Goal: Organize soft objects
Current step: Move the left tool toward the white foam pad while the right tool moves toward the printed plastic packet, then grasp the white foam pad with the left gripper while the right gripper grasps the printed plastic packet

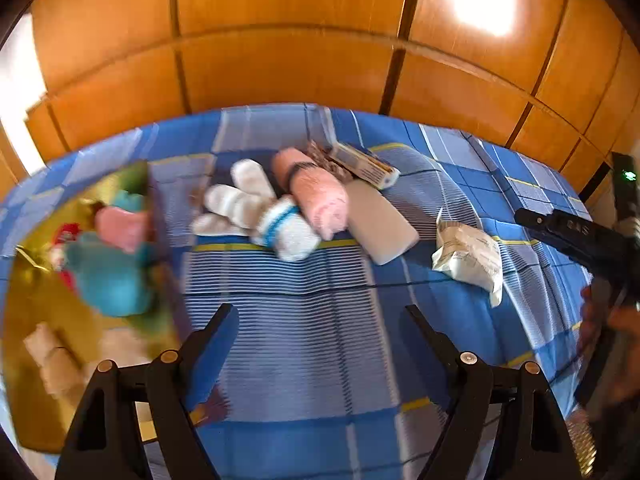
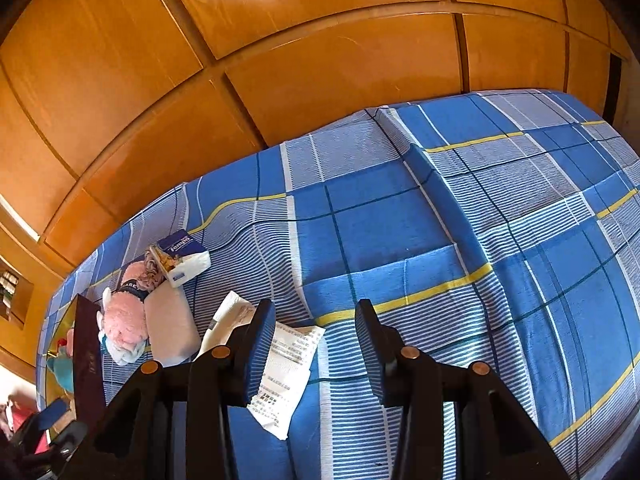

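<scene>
Just left of open right gripper (image 2: 316, 354) jaws, white packet (image 2: 280, 372)

Rolled socks (image 1: 256, 208) beside pink towel (image 1: 316, 196)

White socks (image 1: 256, 208): about four, bundled
Pink rolled towel (image 1: 316, 196): one
Tissue packs (image 1: 362, 164): one
White paper packets (image 1: 470, 258): one
Gold boxes (image 1: 36, 320): one

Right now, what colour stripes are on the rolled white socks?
Blue stripes on the white socks, clearest in the left wrist view.
</scene>
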